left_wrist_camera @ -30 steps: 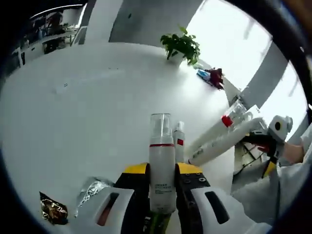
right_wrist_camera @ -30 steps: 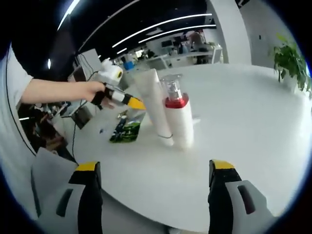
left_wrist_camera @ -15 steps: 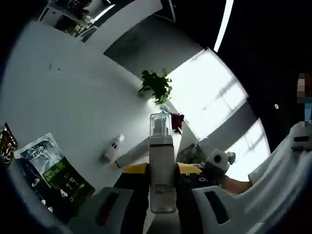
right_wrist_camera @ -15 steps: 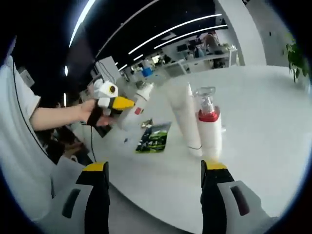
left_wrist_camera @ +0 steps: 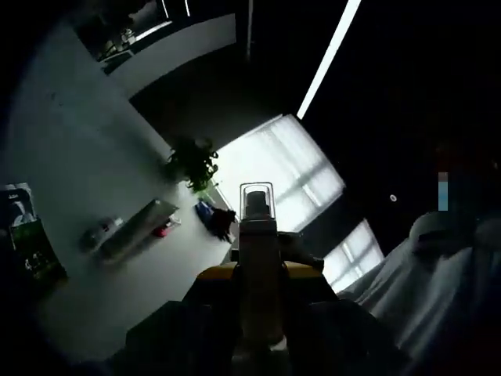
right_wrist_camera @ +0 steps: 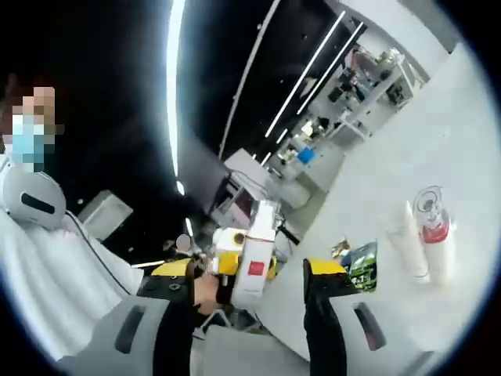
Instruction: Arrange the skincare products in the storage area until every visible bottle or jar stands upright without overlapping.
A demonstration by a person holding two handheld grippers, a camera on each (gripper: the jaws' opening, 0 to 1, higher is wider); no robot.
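White pump bottle (left_wrist_camera: pixel 259 266) points along left jaws.

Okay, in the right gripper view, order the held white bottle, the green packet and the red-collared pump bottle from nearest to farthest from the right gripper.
1. White bottle, held in the left gripper, seen between the right gripper's jaws.
2. Green packet, flat on the table, just right of the right jaw.
3. Red-collared pump bottle, standing farther right beside a white tube.

dark ceiling with strip lights (right_wrist_camera: pixel 174 94), bright windows (left_wrist_camera: pixel 274 168), white table (right_wrist_camera: pixel 462 157), potted plant (left_wrist_camera: pixel 190 160)
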